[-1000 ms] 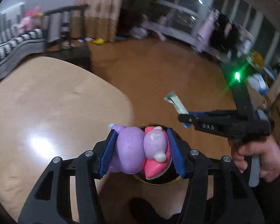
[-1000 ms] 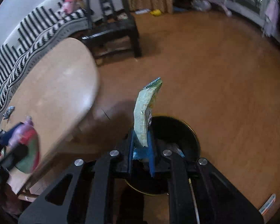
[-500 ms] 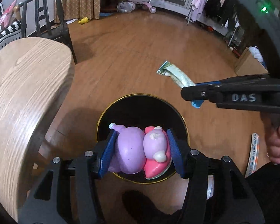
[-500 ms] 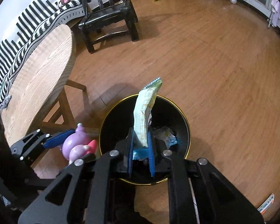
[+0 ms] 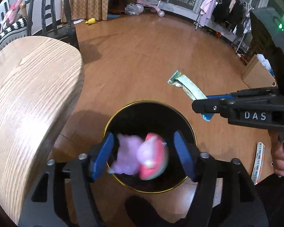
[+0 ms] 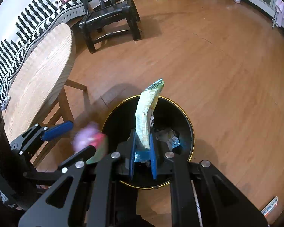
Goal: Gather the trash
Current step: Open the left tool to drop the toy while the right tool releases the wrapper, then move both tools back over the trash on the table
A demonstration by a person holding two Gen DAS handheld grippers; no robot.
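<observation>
A black bin with a gold rim (image 5: 149, 102) stands on the wood floor, also in the right wrist view (image 6: 191, 128). My left gripper (image 5: 143, 151) is open above it; a purple and pink toy (image 5: 140, 156) is blurred between its spread blue pads, falling free, and it also shows in the right wrist view (image 6: 89, 138). My right gripper (image 6: 143, 149) is shut on a pale green snack wrapper (image 6: 147, 115) and holds it upright over the bin. The wrapper also shows in the left wrist view (image 5: 187, 87). Crumpled wrappers (image 6: 168, 136) lie inside the bin.
A round wooden table (image 5: 28, 98) stands left of the bin. A black chair (image 6: 108, 17) and a striped sofa (image 6: 28, 19) are behind it. A striped wrapper (image 5: 258, 160) lies on the floor at right. A cardboard box (image 5: 259, 73) stands far right.
My left gripper has opened over the bin and the purple and pink toy has come loose between its pads. My right gripper still holds the wrapper over the bin.
</observation>
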